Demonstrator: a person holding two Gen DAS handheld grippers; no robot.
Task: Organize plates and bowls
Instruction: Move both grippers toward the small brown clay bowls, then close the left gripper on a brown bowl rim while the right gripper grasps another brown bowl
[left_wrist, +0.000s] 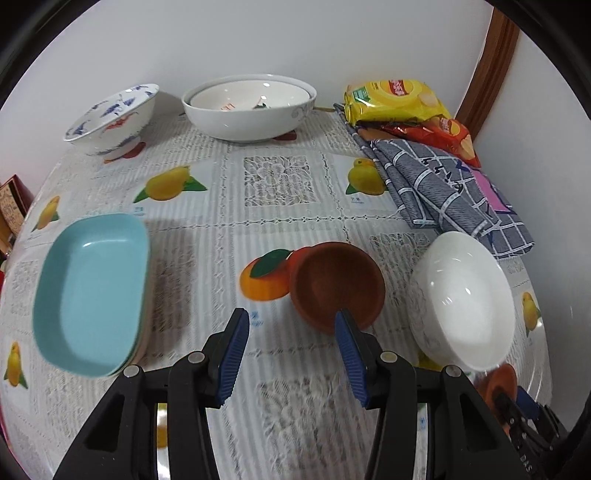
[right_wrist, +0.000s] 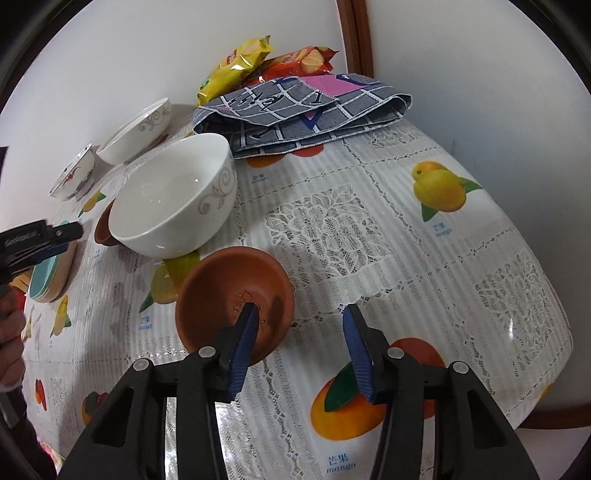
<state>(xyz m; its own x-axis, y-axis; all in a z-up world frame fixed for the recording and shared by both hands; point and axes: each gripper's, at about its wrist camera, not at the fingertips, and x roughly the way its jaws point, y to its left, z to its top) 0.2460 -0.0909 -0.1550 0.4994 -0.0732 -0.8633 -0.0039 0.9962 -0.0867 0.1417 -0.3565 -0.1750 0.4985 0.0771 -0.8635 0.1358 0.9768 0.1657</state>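
My left gripper (left_wrist: 291, 315) is open low over the table, its right finger at the near rim of a small brown clay bowl (left_wrist: 336, 280) and its left finger outside it. A white bowl (left_wrist: 465, 299) stands to the right, and stacked light-blue rectangular dishes (left_wrist: 92, 291) to the left. My right gripper (right_wrist: 300, 308) is open too. Its left finger is inside a brown clay saucer (right_wrist: 236, 291), its right finger over the cloth, with the saucer's rim between them. The white bowl (right_wrist: 173, 199) stands just behind the saucer.
At the back by the wall stand a blue-patterned bowl (left_wrist: 114, 114) and a large white bowl (left_wrist: 251, 107) with another dish in it. A folded grey checked cloth (left_wrist: 443, 184) and snack bags (left_wrist: 395, 99) fill the back right corner. The table's edge (right_wrist: 546, 398) curves close on the right.
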